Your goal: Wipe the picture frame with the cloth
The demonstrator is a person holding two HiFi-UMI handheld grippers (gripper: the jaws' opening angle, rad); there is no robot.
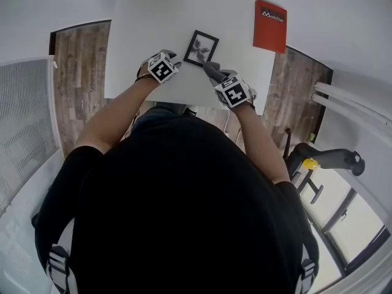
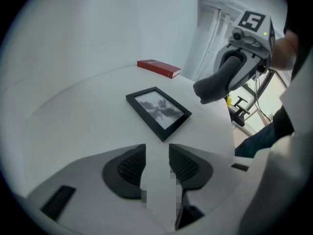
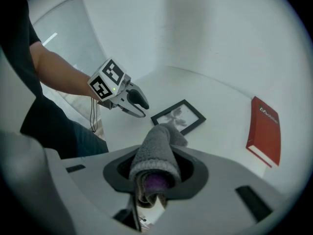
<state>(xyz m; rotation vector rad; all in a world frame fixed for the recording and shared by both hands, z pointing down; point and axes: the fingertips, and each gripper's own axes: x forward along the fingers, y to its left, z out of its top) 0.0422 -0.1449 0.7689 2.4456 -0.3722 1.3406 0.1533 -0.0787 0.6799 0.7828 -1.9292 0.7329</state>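
Only at right claw (image 3: 156, 169): purple-cored cloth (image 3: 156, 143).

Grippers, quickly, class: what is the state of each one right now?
Left gripper: open, holding nothing.
Right gripper: closed on the cloth.

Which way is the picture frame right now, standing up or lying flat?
Lying flat: the picture frame rests face up on the white table, its picture showing from above.

Both arms fwd; L gripper (image 2: 157, 166) jaws apart, empty; R gripper (image 3: 155, 176) tight on cloth (image 3: 157, 146)
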